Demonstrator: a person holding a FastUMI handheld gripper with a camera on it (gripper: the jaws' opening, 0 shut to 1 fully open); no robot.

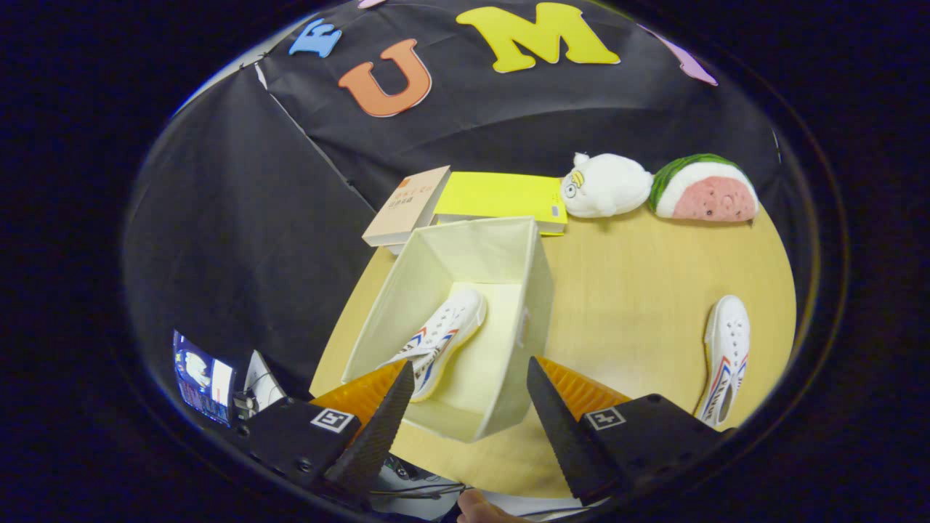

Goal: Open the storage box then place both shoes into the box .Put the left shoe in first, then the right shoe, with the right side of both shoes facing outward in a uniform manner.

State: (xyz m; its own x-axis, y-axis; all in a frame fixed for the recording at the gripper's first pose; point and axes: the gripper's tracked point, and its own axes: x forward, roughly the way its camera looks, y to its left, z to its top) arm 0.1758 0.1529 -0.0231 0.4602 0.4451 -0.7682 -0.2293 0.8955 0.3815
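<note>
One shoe (443,341) already lies inside the open storage box (534,290), on the floor of the box with its striped side showing, so by my reading the left shoe is done. Its partner, the second shoe (726,356), lies on the bare worktop (625,290), well apart from the box. Raised above the box's near edge, the tongs (468,385) are spread wide and hold nothing, likely freed to go for that shoe. Books (465,200) and plush toys (654,187) sit beyond the box, out of the way.
</note>
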